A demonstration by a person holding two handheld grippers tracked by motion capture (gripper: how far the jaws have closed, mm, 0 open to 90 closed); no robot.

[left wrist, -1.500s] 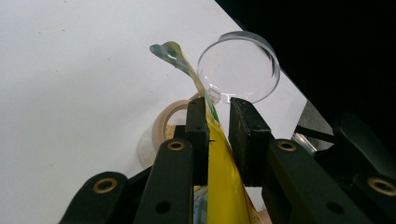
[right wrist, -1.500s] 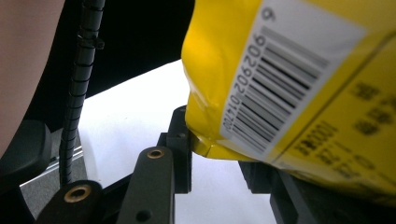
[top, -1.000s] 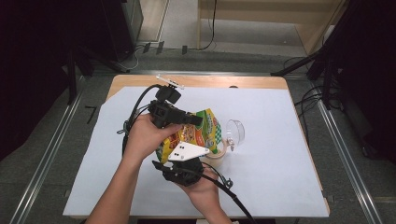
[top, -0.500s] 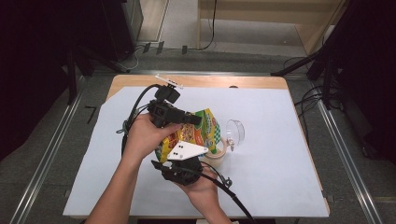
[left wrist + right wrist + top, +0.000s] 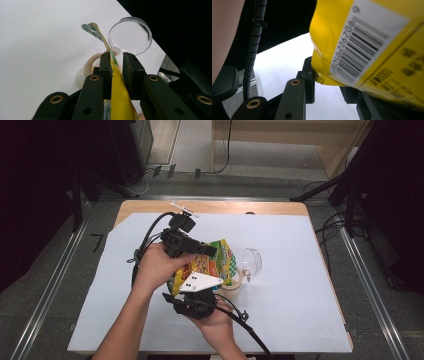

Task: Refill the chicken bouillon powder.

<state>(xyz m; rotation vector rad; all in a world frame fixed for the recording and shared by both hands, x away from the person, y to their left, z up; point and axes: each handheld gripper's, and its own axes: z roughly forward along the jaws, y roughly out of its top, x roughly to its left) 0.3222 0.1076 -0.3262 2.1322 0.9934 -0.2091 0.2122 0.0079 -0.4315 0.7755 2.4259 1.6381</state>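
Observation:
A yellow snack bag point(image 5: 216, 265) is held tilted above the white sheet, mid-table. My left gripper point(image 5: 214, 251) reaches in from the left and is shut on the bag's upper edge; in the left gripper view the thin yellow bag point(image 5: 119, 100) sits between the two close-set jaws of the left gripper point(image 5: 117, 60). My right gripper point(image 5: 196, 296) is below the bag, under its grey plate. In the right gripper view the bag's barcode corner point(image 5: 367, 42) hangs over the tips of the right gripper point(image 5: 327, 80); its jaws stand apart, with white sheet showing between them.
A clear round lid point(image 5: 252, 261) stands just right of the bag, also seen past the left jaws as the lid point(image 5: 130, 35). A tape roll point(image 5: 234, 285) lies under the bag. The white sheet point(image 5: 295, 310) covers the wooden table point(image 5: 225, 207). Cables trail from both grippers.

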